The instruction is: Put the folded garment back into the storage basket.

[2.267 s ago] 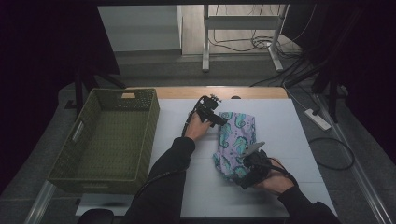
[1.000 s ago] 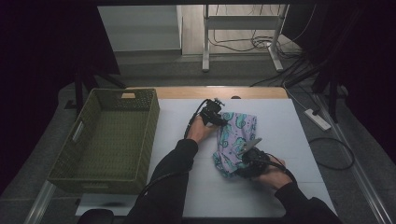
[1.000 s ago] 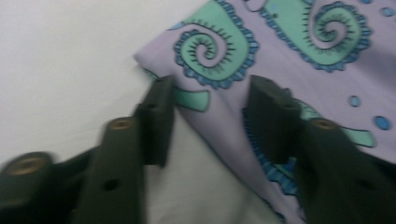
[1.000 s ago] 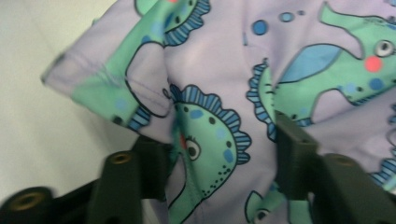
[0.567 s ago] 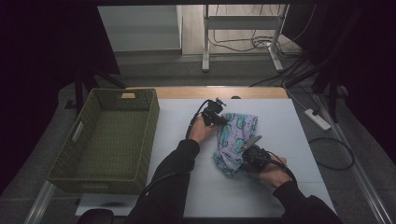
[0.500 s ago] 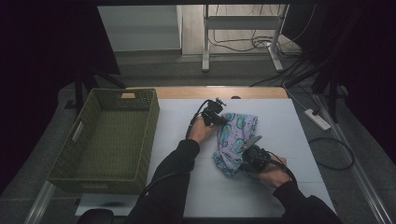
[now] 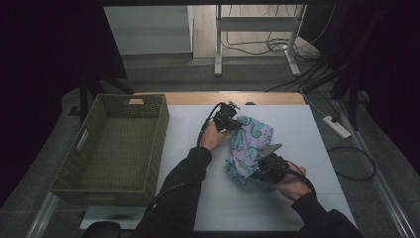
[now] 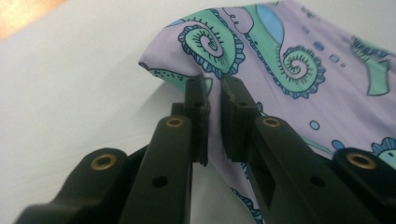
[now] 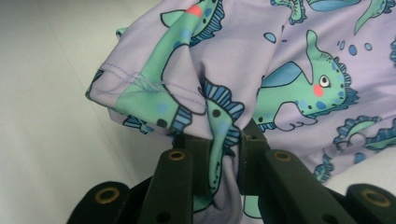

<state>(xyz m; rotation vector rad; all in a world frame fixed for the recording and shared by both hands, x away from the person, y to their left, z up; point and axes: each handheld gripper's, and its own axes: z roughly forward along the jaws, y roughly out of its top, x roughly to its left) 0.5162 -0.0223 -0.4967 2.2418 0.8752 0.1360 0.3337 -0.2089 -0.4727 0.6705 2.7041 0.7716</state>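
A lilac cloth printed with green and blue seahorses (image 7: 247, 144) lies bunched on the white table top. My left gripper (image 7: 233, 123) is at its far left corner; its jaws have just been closing and now pinch a fold of the cloth (image 8: 261, 70). My right gripper (image 7: 255, 171) sits at the near edge of the cloth. Its jaws have likewise just closed, and a hemmed fold of the cloth (image 9: 219, 135) is clamped between them.
A green woven basket (image 7: 89, 163) stands on the left of the table. The white mat (image 7: 188, 134) lies bare between basket and cloth. A wooden table edge (image 7: 277, 98) runs along the back. Cables and a power strip (image 7: 337, 126) lie on the floor at right.
Both hands have stayed nearly in place at the cloth's edges. The cloth looks slightly more bunched between them than at the earliest frame.
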